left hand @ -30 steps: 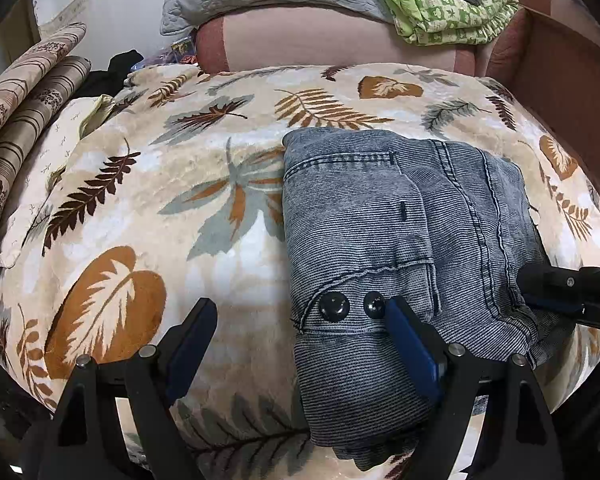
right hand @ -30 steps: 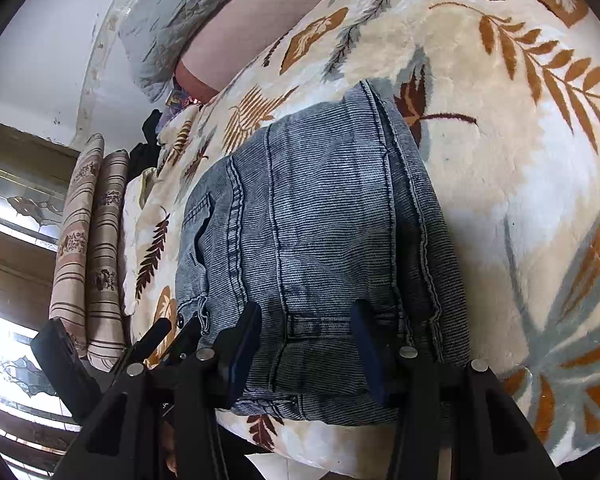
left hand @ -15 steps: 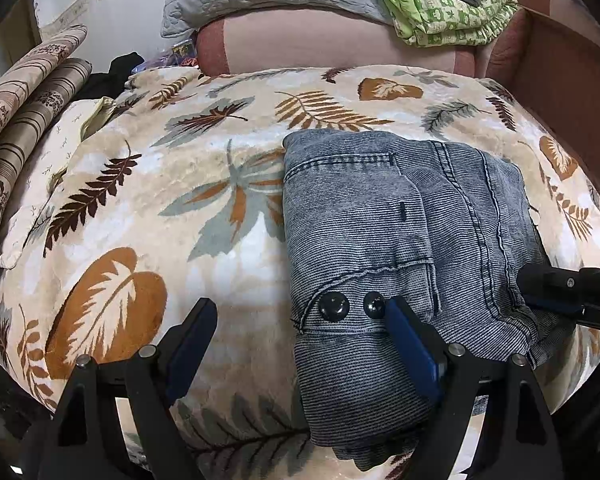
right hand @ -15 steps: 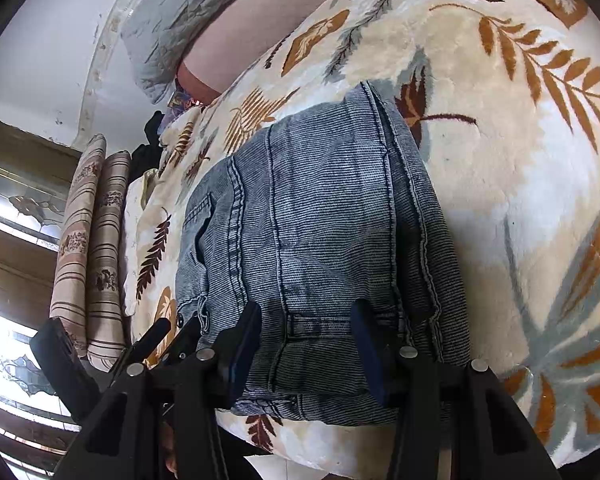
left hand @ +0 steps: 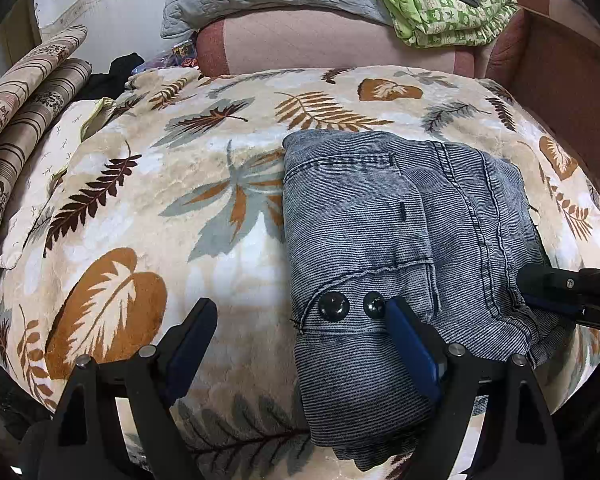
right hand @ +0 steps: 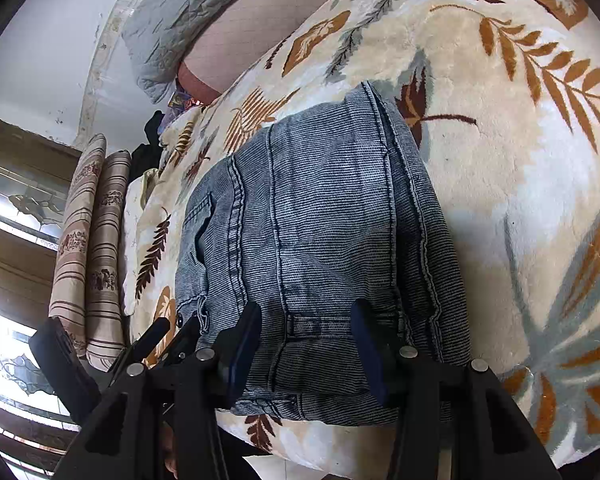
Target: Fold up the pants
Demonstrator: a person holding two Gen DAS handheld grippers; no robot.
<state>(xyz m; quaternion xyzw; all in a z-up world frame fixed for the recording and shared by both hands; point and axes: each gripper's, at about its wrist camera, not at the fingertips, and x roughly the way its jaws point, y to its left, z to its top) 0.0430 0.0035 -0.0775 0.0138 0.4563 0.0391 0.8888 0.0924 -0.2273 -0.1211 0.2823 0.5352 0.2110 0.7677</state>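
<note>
Pants (left hand: 400,240) on leaf-print blanket (left hand: 180,208)

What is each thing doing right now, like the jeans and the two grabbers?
Grey-blue denim pants: folded into a compact stack, lying on the blanket.
Leaf-patterned plush blanket: spread flat.
Left gripper: open, holding nothing.
Right gripper: open, straddling the waistband.
Green patterned cloth: bunched up.

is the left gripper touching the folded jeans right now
Cannot tell. In the left wrist view the left gripper is open, its right finger overlapping the jeans by the buttons, but neither view shows contact or a gap plainly.
</note>
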